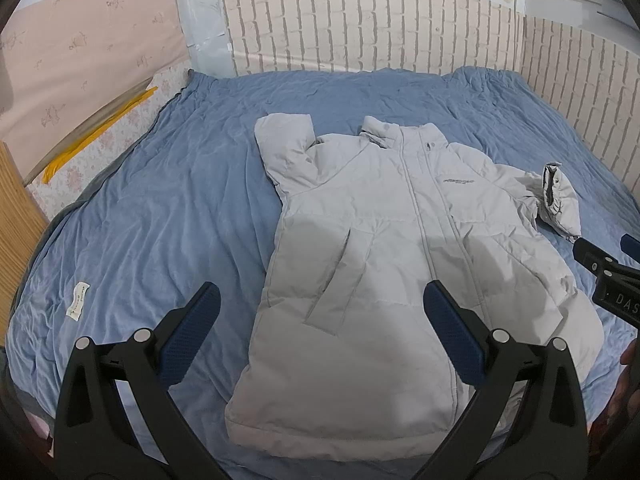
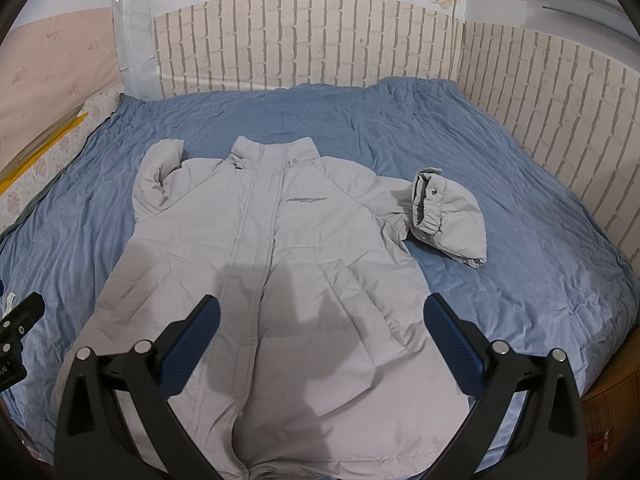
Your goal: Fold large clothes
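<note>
From the left wrist view, a pale grey padded jacket (image 1: 384,248) lay front-up on the blue bedsheet (image 1: 160,220), zipped, collar toward twelve o'clock and hem toward six. One sleeve (image 1: 284,148) was bent upward at eleven o'clock of the body; the other sleeve's cuff (image 1: 558,200) lay curled at three o'clock. The left gripper (image 1: 322,308) hung above the lower half of the jacket with its jaws wide apart and nothing between them. At three o'clock the black tip of the right gripper (image 1: 600,264) poked in. A white care label (image 1: 78,300) lay on the sheet at nine o'clock, and a brick-pattern wall panel (image 1: 360,28) stood behind the bed.

From the right wrist view, the same jacket (image 2: 260,260) filled the middle, its curled cuff (image 2: 444,216) at two o'clock. The right gripper (image 2: 322,308) hovered over the hem region, jaws spread, holding nothing. The left gripper's (image 2: 18,320) black edge showed at nine o'clock.
</note>
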{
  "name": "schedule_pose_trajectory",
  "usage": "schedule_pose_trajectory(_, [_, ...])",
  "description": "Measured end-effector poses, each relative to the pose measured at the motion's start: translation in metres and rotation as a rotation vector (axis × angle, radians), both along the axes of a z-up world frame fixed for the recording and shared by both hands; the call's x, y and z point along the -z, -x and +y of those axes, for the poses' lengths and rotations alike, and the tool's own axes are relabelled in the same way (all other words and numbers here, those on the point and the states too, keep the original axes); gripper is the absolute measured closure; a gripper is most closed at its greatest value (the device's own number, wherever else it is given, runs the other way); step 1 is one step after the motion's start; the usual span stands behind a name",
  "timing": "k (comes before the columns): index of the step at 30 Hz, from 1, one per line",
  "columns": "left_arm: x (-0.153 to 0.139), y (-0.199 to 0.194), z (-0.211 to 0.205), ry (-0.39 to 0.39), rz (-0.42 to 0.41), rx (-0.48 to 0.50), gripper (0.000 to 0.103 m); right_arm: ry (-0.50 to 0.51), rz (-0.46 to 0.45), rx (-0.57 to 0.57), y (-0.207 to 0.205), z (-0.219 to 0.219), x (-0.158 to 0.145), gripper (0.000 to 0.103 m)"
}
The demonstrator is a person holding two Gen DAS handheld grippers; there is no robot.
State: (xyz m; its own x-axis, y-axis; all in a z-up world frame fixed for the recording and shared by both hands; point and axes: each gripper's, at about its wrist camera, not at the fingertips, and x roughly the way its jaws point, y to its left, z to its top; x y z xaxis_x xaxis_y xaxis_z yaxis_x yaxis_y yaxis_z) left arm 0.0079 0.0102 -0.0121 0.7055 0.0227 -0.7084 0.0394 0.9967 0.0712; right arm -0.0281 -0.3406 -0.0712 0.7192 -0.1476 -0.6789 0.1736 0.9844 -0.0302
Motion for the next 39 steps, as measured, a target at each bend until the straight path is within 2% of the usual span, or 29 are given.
schedule_pose_trajectory(39, [0.015,-0.010,0.003,0.001,0.031,-0.017,0.003,-0.003,0.036,-0.002,-0.004,0.008,0.011,0.002])
